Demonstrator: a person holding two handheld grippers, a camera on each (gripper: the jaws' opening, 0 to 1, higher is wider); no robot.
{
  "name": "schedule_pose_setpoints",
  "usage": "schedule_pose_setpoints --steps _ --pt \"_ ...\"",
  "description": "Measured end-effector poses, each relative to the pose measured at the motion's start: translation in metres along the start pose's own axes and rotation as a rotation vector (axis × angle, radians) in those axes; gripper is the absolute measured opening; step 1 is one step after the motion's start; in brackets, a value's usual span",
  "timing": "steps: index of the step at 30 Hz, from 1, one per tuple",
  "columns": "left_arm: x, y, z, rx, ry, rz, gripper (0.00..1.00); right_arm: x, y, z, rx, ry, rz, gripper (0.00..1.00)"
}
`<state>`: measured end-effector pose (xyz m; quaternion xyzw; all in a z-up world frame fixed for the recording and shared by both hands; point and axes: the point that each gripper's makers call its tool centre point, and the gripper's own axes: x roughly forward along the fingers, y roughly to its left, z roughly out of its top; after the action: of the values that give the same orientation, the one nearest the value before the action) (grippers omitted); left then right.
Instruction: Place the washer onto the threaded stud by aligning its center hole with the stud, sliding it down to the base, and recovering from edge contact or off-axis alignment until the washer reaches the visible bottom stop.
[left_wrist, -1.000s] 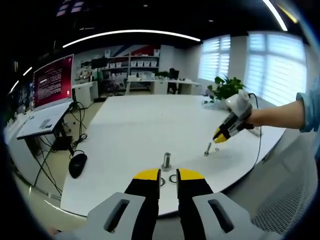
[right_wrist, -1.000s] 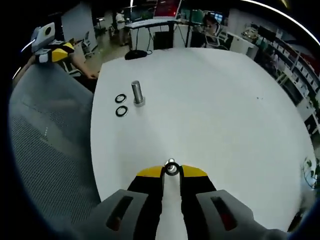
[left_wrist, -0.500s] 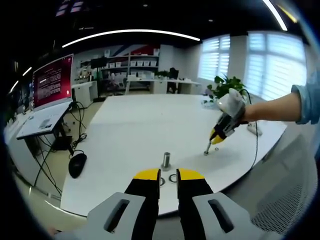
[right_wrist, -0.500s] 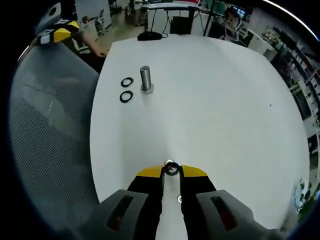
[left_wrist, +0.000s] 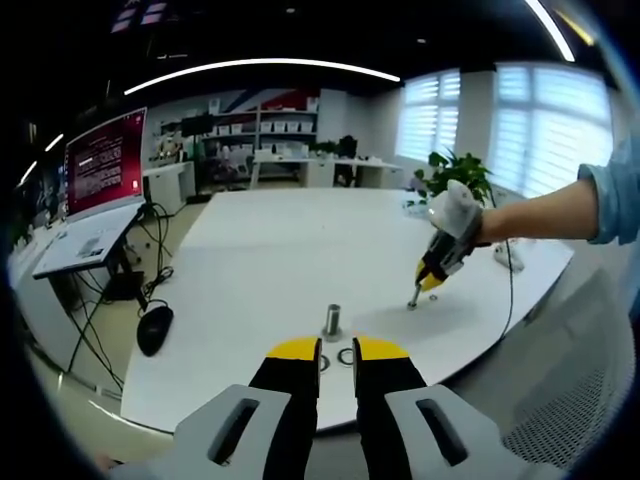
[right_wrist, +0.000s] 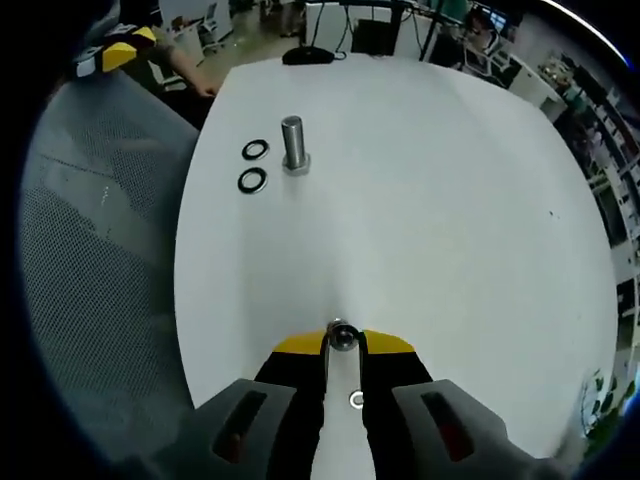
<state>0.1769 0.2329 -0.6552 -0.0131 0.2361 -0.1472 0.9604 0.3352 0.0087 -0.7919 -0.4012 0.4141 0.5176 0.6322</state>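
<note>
Left tool (left_wrist: 337, 349): it hangs at the near edge of the white worktop (left_wrist: 270, 250). Its two yellow tips stand a small way apart and hold nothing.
Right tool (right_wrist: 343, 343): its tips are closed around the top of a small bolt (right_wrist: 342, 335). In the left gripper view the right tool (left_wrist: 432, 277) points down at this bolt (left_wrist: 413, 296).
Washers: two dark rings (right_wrist: 253, 165) lie flat, side by side, just beside the big threaded stud (right_wrist: 292, 143). They are not on it. One small washer (right_wrist: 356, 400) lies on the worktop between the right tool's tips.
Big stud: stands upright near the worktop's edge, well apart from the small bolt.
Edges: a grey mesh chair (right_wrist: 90, 250) sits right by the worktop's edge.
Open room: most of the worktop is bare and white.
Writing: a red screen (left_wrist: 105, 160) has words, too small to read.
</note>
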Motion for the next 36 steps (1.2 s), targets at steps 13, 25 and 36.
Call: schedule_pose_setpoints --steps 13,25,36 --pt "0.0 0.0 -0.001 0.001 0.003 0.0 0.1 0.025 0.014 -0.014 0.014 0.049 0.027 0.14" --pt "0.0 0.0 0.0 -0.001 -0.001 0.002 0.1 0.026 0.04 -0.033 -0.055 0.095 0.061 0.14" --pt "0.0 0.0 0.0 0.0 0.0 0.001 0.1 0.018 0.057 -0.047 -0.095 0.088 0.119 0.18"
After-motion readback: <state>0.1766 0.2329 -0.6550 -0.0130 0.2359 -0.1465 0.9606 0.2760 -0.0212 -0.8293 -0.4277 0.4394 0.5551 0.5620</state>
